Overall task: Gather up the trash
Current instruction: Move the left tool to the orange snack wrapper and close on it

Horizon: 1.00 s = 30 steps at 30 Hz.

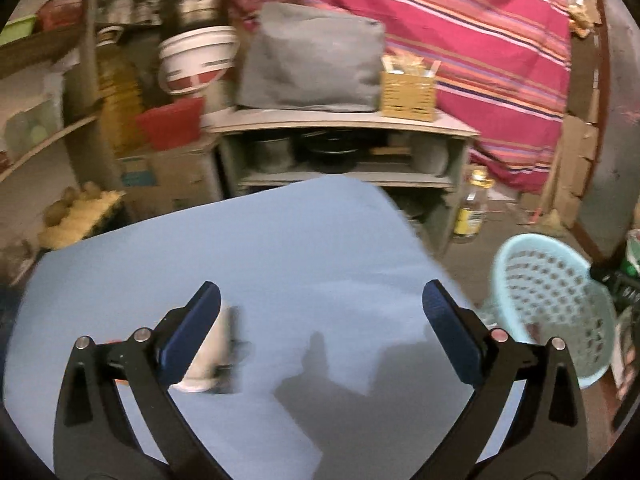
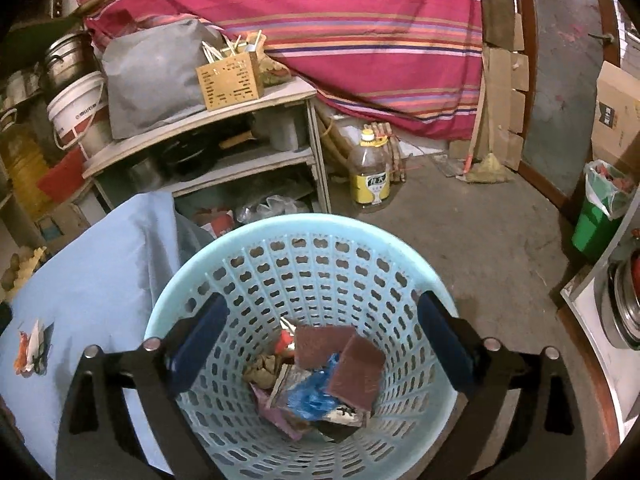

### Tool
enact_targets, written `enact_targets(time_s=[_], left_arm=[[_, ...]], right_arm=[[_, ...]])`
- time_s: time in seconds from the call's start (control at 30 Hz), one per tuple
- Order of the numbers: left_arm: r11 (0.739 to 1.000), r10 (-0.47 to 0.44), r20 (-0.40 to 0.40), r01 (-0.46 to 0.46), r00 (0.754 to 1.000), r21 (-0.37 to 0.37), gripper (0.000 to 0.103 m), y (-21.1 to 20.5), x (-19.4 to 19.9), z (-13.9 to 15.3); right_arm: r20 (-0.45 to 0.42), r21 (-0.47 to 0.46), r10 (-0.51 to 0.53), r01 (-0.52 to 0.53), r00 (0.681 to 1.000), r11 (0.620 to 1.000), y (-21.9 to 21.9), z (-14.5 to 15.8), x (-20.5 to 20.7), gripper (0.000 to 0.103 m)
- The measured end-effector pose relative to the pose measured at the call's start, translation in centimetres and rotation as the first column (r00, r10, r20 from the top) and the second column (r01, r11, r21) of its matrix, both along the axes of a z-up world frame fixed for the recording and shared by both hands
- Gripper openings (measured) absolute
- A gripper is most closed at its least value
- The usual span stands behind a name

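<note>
My left gripper (image 1: 320,316) is open and empty above the blue-covered table (image 1: 280,248). A white scrap of trash (image 1: 208,356) lies on the cloth, partly behind the left finger (image 1: 192,340). The light blue perforated basket (image 1: 560,308) stands on the floor to the table's right. My right gripper (image 2: 320,324) is open and empty right over that basket (image 2: 304,240). Inside it lie two dark red pads (image 2: 352,364), a blue wrapper (image 2: 316,392) and other scraps. A small orange and white scrap (image 2: 32,350) lies on the table (image 2: 96,280) at the left.
A grey shelf unit (image 2: 224,148) with pots, a grey bag and a wooden box stands behind the table. An oil bottle (image 2: 370,172) is on the floor. A green lined bin (image 2: 600,208) and a cabinet edge stand at the right. A striped red cloth hangs behind.
</note>
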<state>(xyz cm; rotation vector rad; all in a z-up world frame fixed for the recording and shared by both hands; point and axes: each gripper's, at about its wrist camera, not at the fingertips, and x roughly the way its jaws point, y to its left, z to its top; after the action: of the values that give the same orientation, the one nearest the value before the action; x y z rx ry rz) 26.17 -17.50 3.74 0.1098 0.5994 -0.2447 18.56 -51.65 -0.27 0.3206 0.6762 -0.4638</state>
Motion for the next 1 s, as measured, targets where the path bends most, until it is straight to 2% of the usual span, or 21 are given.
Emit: enact_targets(time_s=[0.23,0.4,0.5,0.57,0.6,0.73,0.77,0.83,0.9,1.0], left_arm=[[0.986,0.159,-0.023,-0.157,0.987,0.064,0.098,7.7,1.3,-2.0],[0.989,0.151,-0.088,-0.151,0.985,0.011,0.098,10.8,1.7,-4.2],[0.983,0.179,-0.114,-0.173,0.977,0.058,0.096,11.7,1.6,-5.9],[0.980,0.187,-0.126,-0.177,0.974,0.085,0.090,12.1,1.7,-6.4],[0.980,0.190,-0.133,-0.181,0.973,0.078,0.086,12.6,1.9,-6.4],[0.982,0.191,-0.158,-0.189,0.969,0.023,0.083,13.8,2.6,-6.7],[0.982,0.188,-0.163,-0.185,0.969,0.032,0.081,13.8,2.8,-6.9],[0.985,0.174,-0.182,-0.169,0.968,0.041,0.063,13.7,3.0,-7.4],[0.989,0.146,-0.219,-0.144,0.965,0.028,0.049,13.7,3.5,-8.1],[0.991,0.130,-0.233,-0.131,0.964,0.012,0.041,13.7,3.7,-8.2]], right_arm=[[0.001,-0.042,0.036,-0.036,0.999,0.998,2.7,0.7,1.0,0.094],[-0.023,-0.083,0.069,-0.070,0.997,0.994,4.9,0.8,2.1,0.094],[-0.040,-0.101,0.081,-0.085,0.996,0.991,5.9,0.7,2.6,0.094],[-0.053,-0.117,0.086,-0.092,0.995,0.989,6.5,0.6,2.8,0.094],[-0.062,-0.129,0.092,-0.100,0.994,0.987,7.0,0.5,3.0,0.094],[-0.079,-0.151,0.109,-0.120,0.991,0.981,8.1,0.3,3.4,0.094],[-0.086,-0.160,0.116,-0.128,0.990,0.979,8.5,0.3,3.6,0.094],[-0.098,-0.175,0.122,-0.138,0.988,0.975,9.0,0.2,3.8,0.094],[-0.105,-0.185,0.129,-0.147,0.986,0.972,9.4,0.2,4.0,0.094],[-0.110,-0.189,0.138,-0.157,0.984,0.969,9.9,0.2,4.1,0.094]])
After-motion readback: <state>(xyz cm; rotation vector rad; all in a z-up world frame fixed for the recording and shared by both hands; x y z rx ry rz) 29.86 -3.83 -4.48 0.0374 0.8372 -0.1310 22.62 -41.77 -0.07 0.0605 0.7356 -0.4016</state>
